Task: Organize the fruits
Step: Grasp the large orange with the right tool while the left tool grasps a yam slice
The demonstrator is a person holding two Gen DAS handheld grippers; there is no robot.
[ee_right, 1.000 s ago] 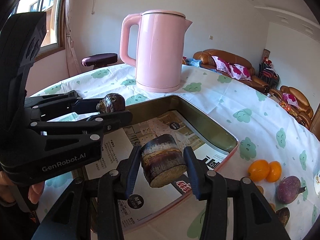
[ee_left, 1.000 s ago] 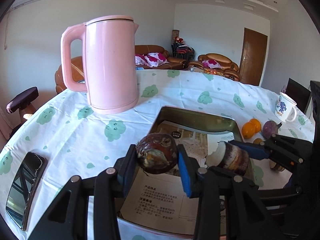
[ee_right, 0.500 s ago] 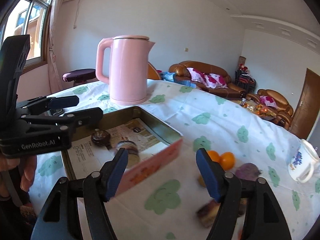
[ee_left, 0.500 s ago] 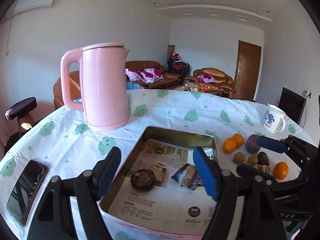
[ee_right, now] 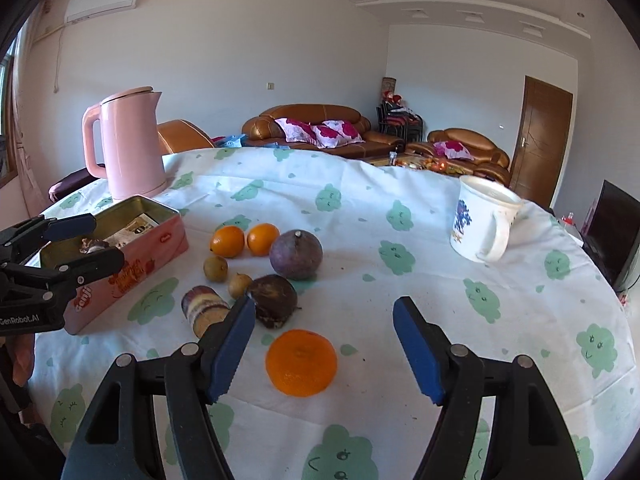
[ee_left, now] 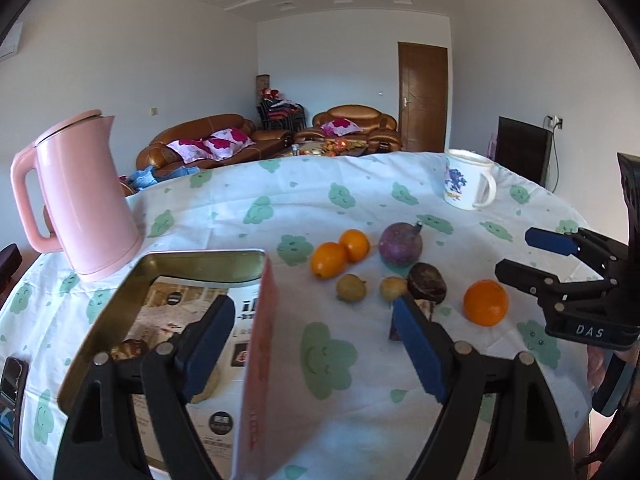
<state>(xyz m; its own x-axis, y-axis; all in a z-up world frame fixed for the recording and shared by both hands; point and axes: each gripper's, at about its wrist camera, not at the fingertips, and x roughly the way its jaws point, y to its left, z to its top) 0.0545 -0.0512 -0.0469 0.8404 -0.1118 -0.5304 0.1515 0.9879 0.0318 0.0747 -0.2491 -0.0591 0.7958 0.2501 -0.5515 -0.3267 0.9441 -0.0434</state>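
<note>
Both tongs are released and empty: the left tongs (ee_left: 314, 344) have just been opening further and straddle the near wall of the pink tin (ee_left: 256, 360) w/ nothing between the pads; the right tongs (ee_right: 322, 350) have also just been opening and hang over the counter (ee_right: 440, 280), jaws apart, w/ the big orange (ee_right: 301, 362) low between them but untouched. Two pieces already lie inside the tin, on its paper lining; the rest of the fruit is on the counter beside it: two small oranges (ee_right: 244, 240) touching each other, a purple round fruit (ee_right: 296, 254), two small brownish fruits (ee_right: 216, 268), a dark lumpy fruit (ee_right: 274, 300) and a cut striped piece (ee_right: 204, 310) just beside the right tongs' left pad. My read: next is another pick, prob. the big orange for the right side. Risks: round fruit rolls if a pad nudges it off-centre, and it sits near the counter edge, so it could drop off. The right tongs' left pad is v. close to the striped piece and dark fruit, so a sloppy close may shove or pinch those instead. The left tongs could catch the tin wall and drag or tip the tin when pulling away. The mug (ee_right: 486, 224) and pink kettle (ee_right: 130, 144) stand well apart, low risk.
</note>
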